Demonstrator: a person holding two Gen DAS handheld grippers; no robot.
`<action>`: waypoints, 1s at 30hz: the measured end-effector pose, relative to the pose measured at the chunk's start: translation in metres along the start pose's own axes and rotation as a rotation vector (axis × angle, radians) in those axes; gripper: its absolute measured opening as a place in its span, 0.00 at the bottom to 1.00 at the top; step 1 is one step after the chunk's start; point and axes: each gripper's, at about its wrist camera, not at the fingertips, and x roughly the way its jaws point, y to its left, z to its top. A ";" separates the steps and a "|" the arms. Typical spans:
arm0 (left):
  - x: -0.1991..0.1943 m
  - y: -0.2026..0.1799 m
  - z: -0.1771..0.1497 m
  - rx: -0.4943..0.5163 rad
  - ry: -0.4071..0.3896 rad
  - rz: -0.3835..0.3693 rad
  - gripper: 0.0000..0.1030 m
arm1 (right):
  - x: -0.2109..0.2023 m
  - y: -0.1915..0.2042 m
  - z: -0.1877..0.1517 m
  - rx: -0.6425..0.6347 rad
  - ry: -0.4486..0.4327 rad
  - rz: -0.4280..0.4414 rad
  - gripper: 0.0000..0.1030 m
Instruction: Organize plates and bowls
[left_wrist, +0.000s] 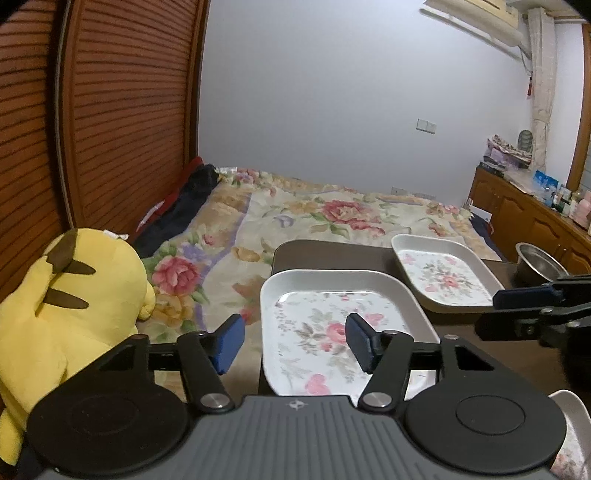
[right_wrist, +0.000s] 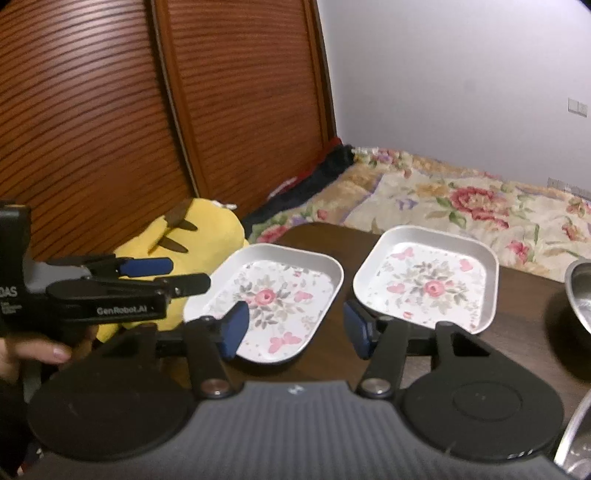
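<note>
Two square white floral-printed plates, one (right_wrist: 273, 299) beside the other (right_wrist: 428, 280), lie apart on a dark brown table (right_wrist: 524, 295); left gripper (left_wrist: 293, 341) and right gripper (right_wrist: 291, 325) hover wide open, empty

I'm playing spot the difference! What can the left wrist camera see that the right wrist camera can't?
Only the left wrist view shows the wooden dresser crowded with bottles, the air conditioner up high, and a whole steel bowl.

Only the right wrist view shows the person's hand holding the left gripper.

Both show the two flowered plates, near plate and far plate, lying apart on the dark table, plus the yellow plush toy, the flowered bed and the slatted wooden doors. Both grippers are open.
</note>
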 end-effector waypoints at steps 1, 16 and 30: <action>0.003 0.002 0.000 -0.005 0.005 -0.005 0.58 | 0.005 0.000 0.000 0.003 0.011 0.000 0.53; 0.026 0.020 -0.010 -0.056 0.066 -0.040 0.35 | 0.050 -0.006 0.000 0.038 0.117 -0.032 0.36; 0.035 0.020 -0.015 -0.053 0.098 -0.051 0.14 | 0.061 -0.017 0.000 0.077 0.145 -0.028 0.11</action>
